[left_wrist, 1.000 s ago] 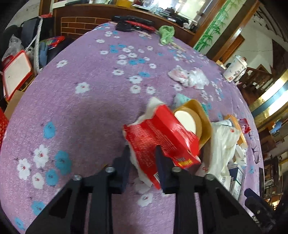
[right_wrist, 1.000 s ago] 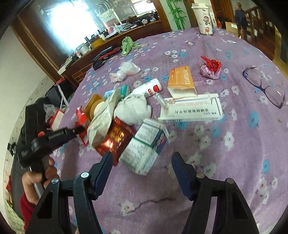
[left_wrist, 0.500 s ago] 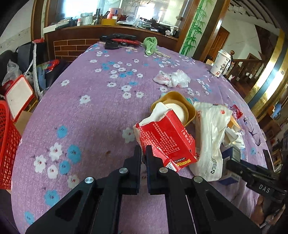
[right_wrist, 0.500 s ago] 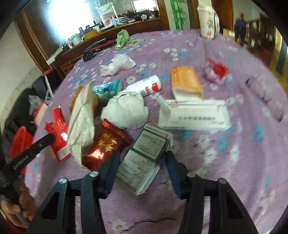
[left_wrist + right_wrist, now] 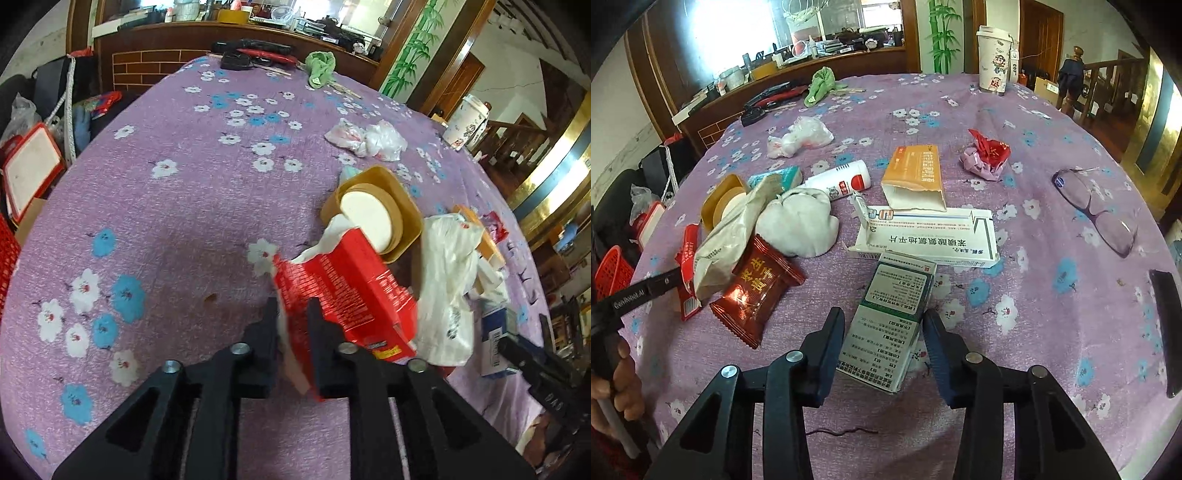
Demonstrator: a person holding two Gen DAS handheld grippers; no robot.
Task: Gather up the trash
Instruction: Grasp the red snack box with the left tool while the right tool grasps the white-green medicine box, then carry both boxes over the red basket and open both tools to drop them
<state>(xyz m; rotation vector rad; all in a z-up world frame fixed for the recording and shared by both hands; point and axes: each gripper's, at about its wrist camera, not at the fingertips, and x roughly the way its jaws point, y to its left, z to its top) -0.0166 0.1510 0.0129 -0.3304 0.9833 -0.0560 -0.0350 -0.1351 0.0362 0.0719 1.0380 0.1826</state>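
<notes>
A torn red carton [image 5: 347, 291] lies on the purple flowered tablecloth [image 5: 166, 221]. Its near edge sits between the fingers of my left gripper [image 5: 293, 317]. The pads touch that edge while the jaws are opening a little. In the right wrist view the same carton [image 5: 689, 258] stands on edge at the left of the trash pile. A green-and-white medicine box [image 5: 890, 321] lies lengthwise between the fingers of my right gripper [image 5: 882, 325]. Those jaws are closing, and a thin gap still shows at each pad.
The pile holds a brown tub with a white lid [image 5: 369, 218], a white bag [image 5: 447, 288], a red snack packet [image 5: 757, 291], a flat white box [image 5: 923, 236] and an orange box [image 5: 914, 177]. Glasses [image 5: 1097, 210] and a black comb [image 5: 1167, 325] lie right. A red basket [image 5: 613, 273] stands off the left edge.
My left jaws went nearly shut at the carton's edge, then parted slightly with the carton between them. My right gripper came in over the medicine box and its jaws narrowed around it.
</notes>
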